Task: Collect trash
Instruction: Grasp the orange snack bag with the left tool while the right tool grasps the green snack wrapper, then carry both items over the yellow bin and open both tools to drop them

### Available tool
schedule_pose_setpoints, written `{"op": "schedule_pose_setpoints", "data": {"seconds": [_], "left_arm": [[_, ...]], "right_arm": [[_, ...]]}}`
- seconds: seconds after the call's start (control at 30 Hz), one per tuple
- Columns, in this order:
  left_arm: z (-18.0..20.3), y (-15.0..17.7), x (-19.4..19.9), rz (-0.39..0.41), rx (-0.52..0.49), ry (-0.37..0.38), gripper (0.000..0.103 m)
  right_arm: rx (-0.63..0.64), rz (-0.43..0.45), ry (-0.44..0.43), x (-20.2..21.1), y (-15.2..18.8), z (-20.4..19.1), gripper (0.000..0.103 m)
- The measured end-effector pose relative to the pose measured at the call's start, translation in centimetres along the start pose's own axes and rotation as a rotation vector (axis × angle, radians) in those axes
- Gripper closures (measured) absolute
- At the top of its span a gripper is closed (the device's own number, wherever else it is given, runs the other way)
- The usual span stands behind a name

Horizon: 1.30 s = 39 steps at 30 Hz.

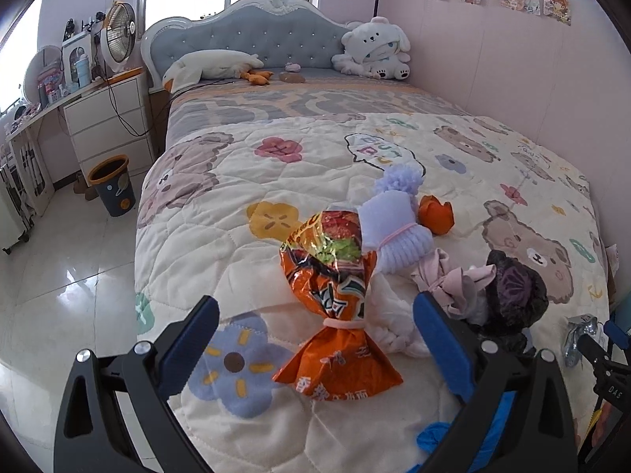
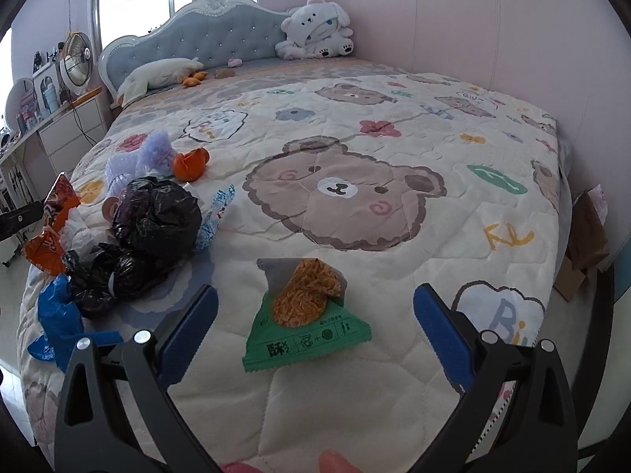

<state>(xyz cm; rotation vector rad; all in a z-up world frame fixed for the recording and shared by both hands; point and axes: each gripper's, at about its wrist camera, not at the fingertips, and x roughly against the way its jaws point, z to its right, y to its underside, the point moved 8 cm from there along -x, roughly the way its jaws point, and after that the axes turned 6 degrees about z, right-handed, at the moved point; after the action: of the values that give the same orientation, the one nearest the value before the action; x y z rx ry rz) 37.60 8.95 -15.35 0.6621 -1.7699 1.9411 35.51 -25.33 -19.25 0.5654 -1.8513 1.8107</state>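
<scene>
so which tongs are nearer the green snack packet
Right. The right tongs are open with the green snack packet between their fingers; the left tongs straddle the orange bag instead.

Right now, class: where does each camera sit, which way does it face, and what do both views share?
Left wrist: sits on the left gripper, facing the orange snack bag between its open fingers.
Right wrist: sits on the right gripper, facing the green snack packet; a fingertip shows at the bottom edge.
Shared: the orange snack bag, the black plastic bag, the headboard.
</scene>
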Motion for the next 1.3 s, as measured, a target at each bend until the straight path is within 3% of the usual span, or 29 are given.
{"op": "schedule_pose_setpoints", "data": {"seconds": [0.27,0.37,0.4,0.47,0.6,0.67,0.83,1.0,1.3], "left_arm": [[0.4,0.1,-3.4,-0.049,0.016,0.041,0.009],[0.5,0.3,-4.3,-0.058,0.026,0.046,0.021],[0.6,0.4,-4.5,-0.065,0.028,0.052,0.025],[0.6,0.7,-4.7,-0.067,0.036,0.063,0.038],[0.6,1.1,-5.0,-0.046,0.042,0.06,0.059],[0.6,1.2,-5.1,-0.031,0.033,0.05,0.062],[0.4,0.9,-4.2,0.013,0.054,0.078,0.065],[-0.6,-0.3,-1.5,0.069,0.116,0.134,0.065],[-0.7,-1.0,4.8,0.15,0.101,0.153,0.065]], "right_arm": [[-0.046,-0.043,0.006,-3.1,-0.3,0.4,0.008],[-0.056,-0.049,0.0,-3.9,-0.5,0.3,0.01],[-0.06,-0.055,-0.006,-4.2,-0.4,0.2,0.013],[-0.055,-0.068,-0.006,-4.4,-0.2,0.1,0.029],[-0.043,-0.084,-0.001,-4.8,0.3,-0.1,0.047],[-0.046,-0.097,-0.011,-5.1,0.6,-0.3,0.056],[-0.07,-0.089,-0.037,-4.7,0.3,-0.2,0.058],[-0.083,-0.016,-0.055,-1.5,-1.7,0.1,0.058],[-0.088,0.049,-0.086,5.4,-2.6,0.5,0.058]]}}
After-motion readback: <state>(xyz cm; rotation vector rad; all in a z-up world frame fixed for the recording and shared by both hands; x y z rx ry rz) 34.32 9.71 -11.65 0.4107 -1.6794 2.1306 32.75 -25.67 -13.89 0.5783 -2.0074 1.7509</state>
